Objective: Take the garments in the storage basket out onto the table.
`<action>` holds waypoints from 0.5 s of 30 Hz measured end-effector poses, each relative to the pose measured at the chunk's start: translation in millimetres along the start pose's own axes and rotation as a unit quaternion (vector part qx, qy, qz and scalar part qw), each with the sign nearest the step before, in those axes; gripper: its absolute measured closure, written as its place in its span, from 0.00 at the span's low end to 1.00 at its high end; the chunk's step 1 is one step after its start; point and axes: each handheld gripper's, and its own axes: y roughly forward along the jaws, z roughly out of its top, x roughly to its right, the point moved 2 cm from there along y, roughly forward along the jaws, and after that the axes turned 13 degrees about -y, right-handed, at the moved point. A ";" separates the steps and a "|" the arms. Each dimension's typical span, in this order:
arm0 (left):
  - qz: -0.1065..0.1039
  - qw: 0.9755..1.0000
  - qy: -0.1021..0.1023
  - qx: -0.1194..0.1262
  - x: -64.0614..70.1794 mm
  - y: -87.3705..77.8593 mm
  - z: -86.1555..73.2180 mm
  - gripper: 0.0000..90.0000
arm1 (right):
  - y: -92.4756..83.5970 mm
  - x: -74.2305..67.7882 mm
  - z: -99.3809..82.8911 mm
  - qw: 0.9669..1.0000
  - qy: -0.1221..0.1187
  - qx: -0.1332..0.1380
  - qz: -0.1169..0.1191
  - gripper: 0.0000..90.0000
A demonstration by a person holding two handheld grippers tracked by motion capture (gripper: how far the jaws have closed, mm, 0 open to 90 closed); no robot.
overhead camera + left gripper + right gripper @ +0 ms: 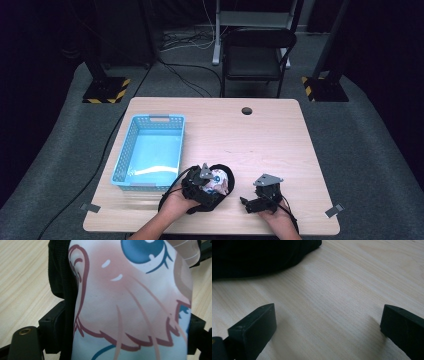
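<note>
A soft white pad printed with a cartoon face point(220, 181), edged in black fabric, lies near the table's front edge. My left gripper point(202, 182) is right at the pad's left part. In the left gripper view the printed pad point(130, 297) rises close up between the two black jaws of my left gripper point(125, 337), which stand apart on either side of it. My right gripper point(246, 202) rests low to the right of the pad, apart from it. In the right gripper view this gripper point(327, 325) is wide open over bare wood, with the pad's black edge point(257, 257) at the upper left.
A light blue plastic basket point(150, 120) stands on the left half of the wooden table point(260, 140), with nothing in it. A small round hole point(246, 110) sits near the table's far edge. A black chair point(257, 55) stands behind the table.
</note>
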 end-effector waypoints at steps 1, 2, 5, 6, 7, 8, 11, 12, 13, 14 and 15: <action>-0.001 1.000 -0.001 -0.001 0.1 -0.2 0.2 0.17 | 0.0 0.0 0.0 1.000 0.000 0.000 0.000 0.00; -0.002 1.000 -0.002 -0.002 0.0 -0.3 0.5 0.16 | 0.0 0.0 0.0 1.000 0.000 0.000 0.000 0.00; -0.003 1.000 -0.004 -0.003 -0.4 -1.5 1.5 0.13 | 0.0 0.1 0.0 1.000 0.000 0.000 0.000 0.00; -0.002 1.000 -0.004 -0.003 -0.7 -1.9 2.0 0.12 | 0.0 0.1 0.0 1.000 0.000 0.000 0.000 0.00; -0.002 1.000 -0.004 -0.004 -1.0 -2.5 2.4 0.11 | 0.0 0.1 0.0 1.000 0.000 0.000 0.000 0.00; -0.001 1.000 -0.005 -0.003 -1.3 -3.1 2.8 0.11 | 0.0 0.1 0.0 1.000 0.000 0.000 0.000 0.00; -0.001 1.000 -0.011 0.000 -2.6 -5.3 4.5 0.08 | 0.0 0.1 0.0 1.000 0.000 0.000 0.000 0.00; -0.002 1.000 -0.012 0.001 -2.9 -5.7 4.8 0.07 | 0.0 0.1 0.0 1.000 0.000 0.000 0.000 0.00; -0.002 1.000 -0.013 0.000 -3.2 -6.3 5.1 0.07 | 0.0 0.1 0.0 1.000 0.000 0.000 0.000 0.00; -0.002 1.000 -0.013 0.001 -3.4 -6.6 5.3 0.07 | 0.0 0.1 0.0 1.000 0.000 0.000 0.000 0.00; -0.003 1.000 -0.014 0.002 -3.6 -7.2 5.6 0.07 | 0.0 0.1 0.0 1.000 0.000 0.000 0.000 0.00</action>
